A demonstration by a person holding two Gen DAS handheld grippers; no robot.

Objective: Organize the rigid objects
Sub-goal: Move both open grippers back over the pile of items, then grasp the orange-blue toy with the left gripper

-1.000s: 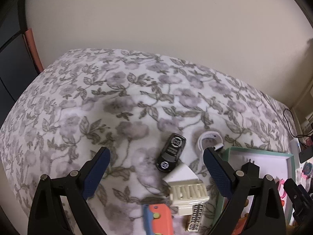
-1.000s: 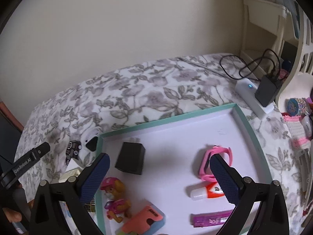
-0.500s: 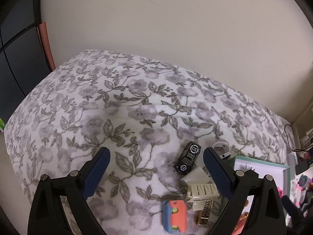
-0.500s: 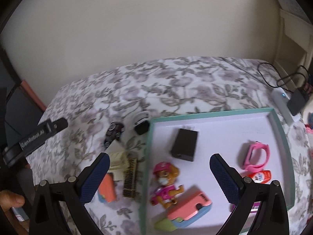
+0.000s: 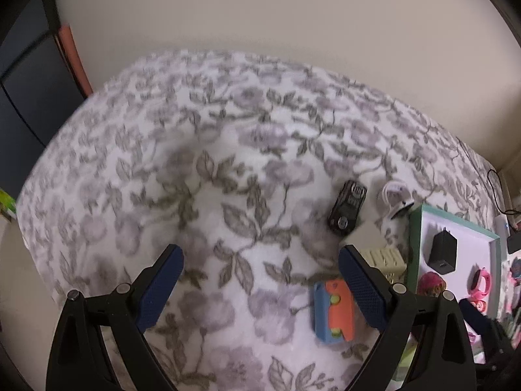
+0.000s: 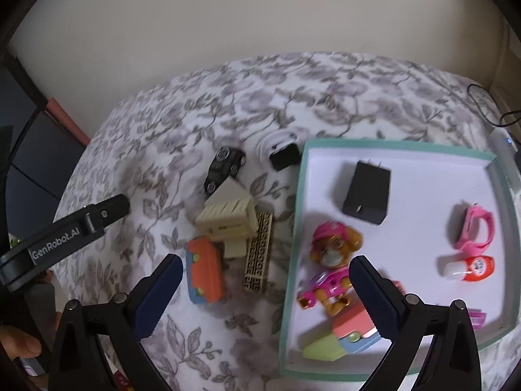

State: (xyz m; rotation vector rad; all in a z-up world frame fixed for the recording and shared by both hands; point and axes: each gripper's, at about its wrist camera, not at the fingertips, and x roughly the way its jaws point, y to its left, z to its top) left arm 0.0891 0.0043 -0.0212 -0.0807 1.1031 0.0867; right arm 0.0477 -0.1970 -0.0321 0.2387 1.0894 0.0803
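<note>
Both the left gripper [image 5: 260, 280] and the right gripper [image 6: 265, 291] had their blue-padded fingers spread, holding nothing. Between the right's fingers, an orange-and-blue plastic toy [image 6: 205, 267] lay on the floral-covered bed [image 6: 202, 123], left of the teal-rimmed white tray [image 6: 294, 228].

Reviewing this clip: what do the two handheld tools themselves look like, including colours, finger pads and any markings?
Both match: the left tool and right tool have glossy black plastic finger arms with silver screw heads and dark blue, textured finger pads. In the right wrist view, the left tool's black body carries white "GenRobot.AI" lettering. No cables or sleeves are visible.
</note>
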